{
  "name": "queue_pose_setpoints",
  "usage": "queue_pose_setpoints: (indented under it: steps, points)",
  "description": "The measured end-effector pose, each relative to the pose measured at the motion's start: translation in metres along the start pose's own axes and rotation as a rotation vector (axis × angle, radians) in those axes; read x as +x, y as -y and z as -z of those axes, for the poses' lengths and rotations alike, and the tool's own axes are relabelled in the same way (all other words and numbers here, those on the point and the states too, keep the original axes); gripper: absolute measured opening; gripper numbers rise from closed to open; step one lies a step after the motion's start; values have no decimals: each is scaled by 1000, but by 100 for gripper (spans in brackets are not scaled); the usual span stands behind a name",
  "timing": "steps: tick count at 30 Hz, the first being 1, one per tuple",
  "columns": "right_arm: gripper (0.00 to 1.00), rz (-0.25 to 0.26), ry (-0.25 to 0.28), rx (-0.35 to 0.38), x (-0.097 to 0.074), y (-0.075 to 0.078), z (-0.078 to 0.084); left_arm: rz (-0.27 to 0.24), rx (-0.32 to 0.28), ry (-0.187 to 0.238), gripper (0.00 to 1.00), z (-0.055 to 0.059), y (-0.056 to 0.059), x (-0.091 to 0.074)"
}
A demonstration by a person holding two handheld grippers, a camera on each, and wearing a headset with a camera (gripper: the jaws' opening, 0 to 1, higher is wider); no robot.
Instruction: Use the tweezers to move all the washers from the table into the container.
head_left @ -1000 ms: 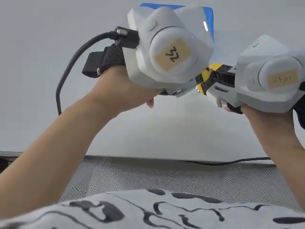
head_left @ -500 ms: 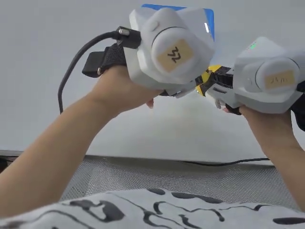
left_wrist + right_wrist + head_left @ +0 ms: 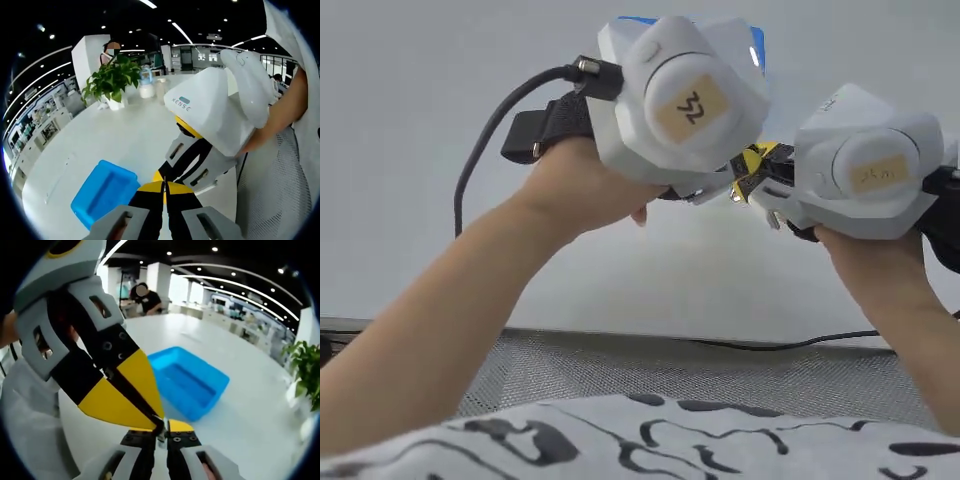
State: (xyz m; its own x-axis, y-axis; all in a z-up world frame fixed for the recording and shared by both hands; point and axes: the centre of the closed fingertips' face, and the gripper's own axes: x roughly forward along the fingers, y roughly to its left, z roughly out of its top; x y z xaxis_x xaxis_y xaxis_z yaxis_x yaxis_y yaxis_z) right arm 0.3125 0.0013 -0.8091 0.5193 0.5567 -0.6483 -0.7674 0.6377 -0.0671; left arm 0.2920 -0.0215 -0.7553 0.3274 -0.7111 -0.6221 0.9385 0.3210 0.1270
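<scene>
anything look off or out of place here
Nothing is spilled or broken. One odd thing: the left claw and the right claw, both shut, meet tip to tip in the air above the table. The blue container sits level on it, and its inside looks bare.

Blue container [image 3: 758, 48] mostly hidden from us behind the left gripper [image 3: 164, 186] in head view, one corner covered by its jaws in right gripper view, grey bit [image 3: 160, 435] at the tips of the right gripper [image 3: 161, 427] too small for us to name.
</scene>
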Motion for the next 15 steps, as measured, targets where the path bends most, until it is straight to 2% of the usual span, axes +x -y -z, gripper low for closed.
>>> queue_pose_setpoints:
  steps: [15]
  points:
    - [2,-9,-51,-80,-4,-8,2,-7,36,-20,0,0,9,-2]
